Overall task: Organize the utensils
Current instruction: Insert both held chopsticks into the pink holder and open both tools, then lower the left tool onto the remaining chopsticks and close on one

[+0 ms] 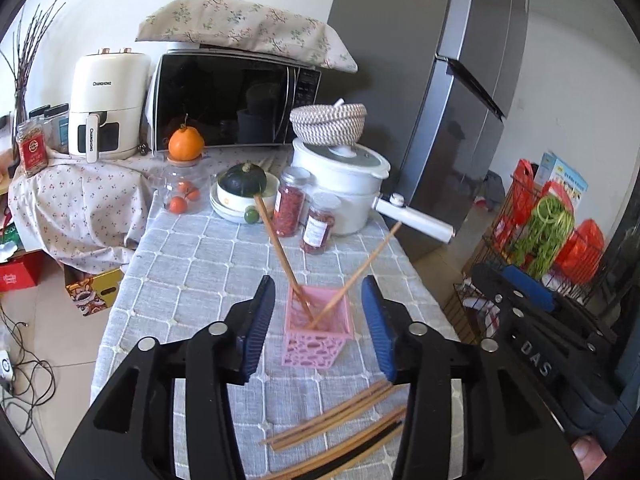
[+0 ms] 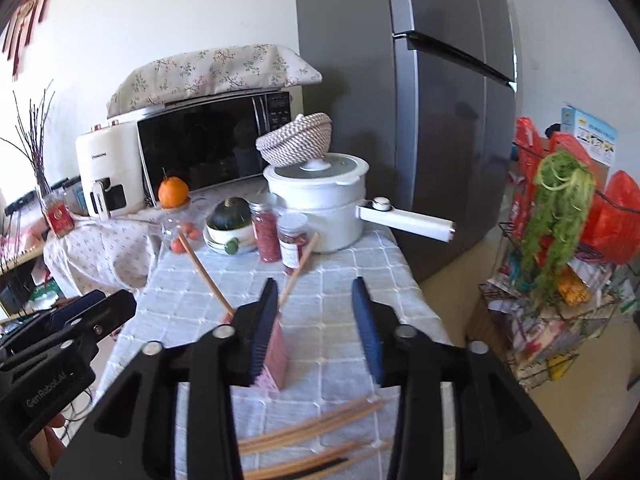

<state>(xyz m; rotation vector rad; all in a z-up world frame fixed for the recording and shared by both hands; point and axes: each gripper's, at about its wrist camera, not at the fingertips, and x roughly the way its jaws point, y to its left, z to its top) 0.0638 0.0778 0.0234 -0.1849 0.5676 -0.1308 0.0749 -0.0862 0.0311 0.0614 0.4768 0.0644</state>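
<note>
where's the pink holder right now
In the left wrist view the pink holder stands on the checked tablecloth between the open left gripper fingers, two chopsticks leaning in it, loose ones lying nearer the camera.

Pink openwork holder (image 1: 318, 334), tan wooden chopsticks (image 1: 340, 426), grey table cloth (image 1: 200, 276) with white grid, blue ribbed pads (image 1: 378, 330) on black jaws, white pot (image 1: 340, 184), orange fruit (image 1: 186, 143), dark green squash (image 1: 244, 178), grey refrigerator (image 1: 440, 80), floral cover (image 1: 248, 28).

White walls, grey fridge (image 1: 460, 92), microwave (image 1: 236, 100), seemingly pale tiled floor (image 1: 52, 320).
</note>
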